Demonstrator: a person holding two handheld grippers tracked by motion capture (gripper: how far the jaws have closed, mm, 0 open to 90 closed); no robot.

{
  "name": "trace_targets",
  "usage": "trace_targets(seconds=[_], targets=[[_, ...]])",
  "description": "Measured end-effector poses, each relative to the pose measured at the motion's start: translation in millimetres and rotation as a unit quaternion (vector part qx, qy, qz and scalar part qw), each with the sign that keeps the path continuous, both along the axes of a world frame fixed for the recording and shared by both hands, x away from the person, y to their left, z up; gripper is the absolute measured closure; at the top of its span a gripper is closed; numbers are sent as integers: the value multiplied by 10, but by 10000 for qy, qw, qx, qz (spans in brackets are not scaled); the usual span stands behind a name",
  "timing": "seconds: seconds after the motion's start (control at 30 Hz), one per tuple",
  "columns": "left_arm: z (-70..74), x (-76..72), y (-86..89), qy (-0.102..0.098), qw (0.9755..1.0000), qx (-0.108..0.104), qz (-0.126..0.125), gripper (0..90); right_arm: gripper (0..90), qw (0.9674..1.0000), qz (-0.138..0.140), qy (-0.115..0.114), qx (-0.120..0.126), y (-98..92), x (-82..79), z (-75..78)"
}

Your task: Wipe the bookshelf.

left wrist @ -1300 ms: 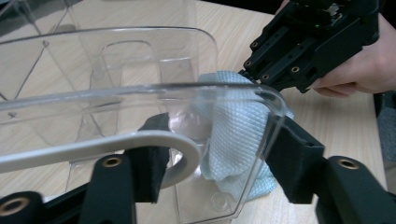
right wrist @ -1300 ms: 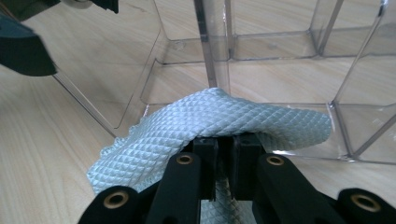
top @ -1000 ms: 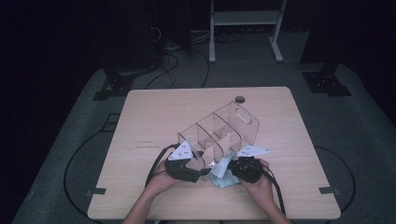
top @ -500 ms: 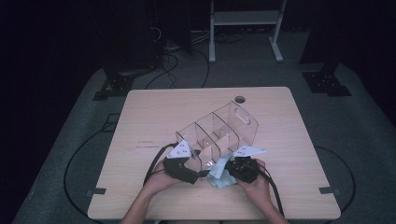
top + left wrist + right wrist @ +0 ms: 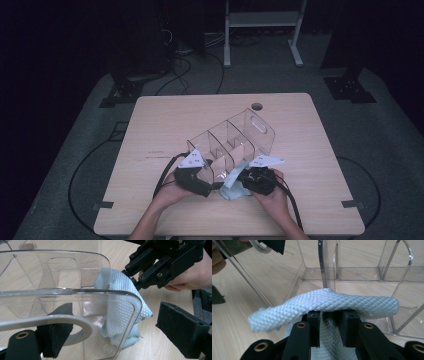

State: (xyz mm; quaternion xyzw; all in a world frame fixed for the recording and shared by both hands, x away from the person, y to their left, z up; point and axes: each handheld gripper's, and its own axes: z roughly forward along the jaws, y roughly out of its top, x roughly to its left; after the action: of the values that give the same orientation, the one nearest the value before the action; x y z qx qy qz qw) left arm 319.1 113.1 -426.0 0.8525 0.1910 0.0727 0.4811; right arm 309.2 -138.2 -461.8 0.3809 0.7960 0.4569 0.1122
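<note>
Left gripper (image 5: 194,176): fingers spread wide, have just been opening. They straddle the near end wall of the clear organizer (image 5: 232,142); one pad sits inside the wall, the other stands off it to the outside, so no clamp that I can see.

Organizer's long axis runs from the near left of the bench (image 5: 160,120) diagonally away to the far right; the handle cutout is at the far end.

Cloth (image 5: 120,307), pale blue waffle weave, is bunched at the organizer's near open corner, draped against the wall.

Right gripper (image 5: 256,181): fingers nearly together with the cloth between them, just easing apart. It's the nearer hand; the compartment lies straight ahead of its fingers.
</note>
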Motion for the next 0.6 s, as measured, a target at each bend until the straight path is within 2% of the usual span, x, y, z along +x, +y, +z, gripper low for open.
trace_targets(seconds=[0.27, 0.37, 0.47, 0.6], targets=[[-2, -4, 11, 15, 10000, -2, 36, 130, 736, 9999, -79, -81, -87, 84, 21, 7], [-5, 3, 32, 27, 10000, -22, 34, 136, 809, 9998, -59, -78, -168, 112, 25, -2], [-14, -5, 39, 27, 9999, -59, 155, 124, 825, 9996, -66, -78, -269, 137, 19, 2], [-6, -21, 97, 14, 9988, -236, 421, 98, 831, 9993, -75, -129, -352, 152, 10, 12]])
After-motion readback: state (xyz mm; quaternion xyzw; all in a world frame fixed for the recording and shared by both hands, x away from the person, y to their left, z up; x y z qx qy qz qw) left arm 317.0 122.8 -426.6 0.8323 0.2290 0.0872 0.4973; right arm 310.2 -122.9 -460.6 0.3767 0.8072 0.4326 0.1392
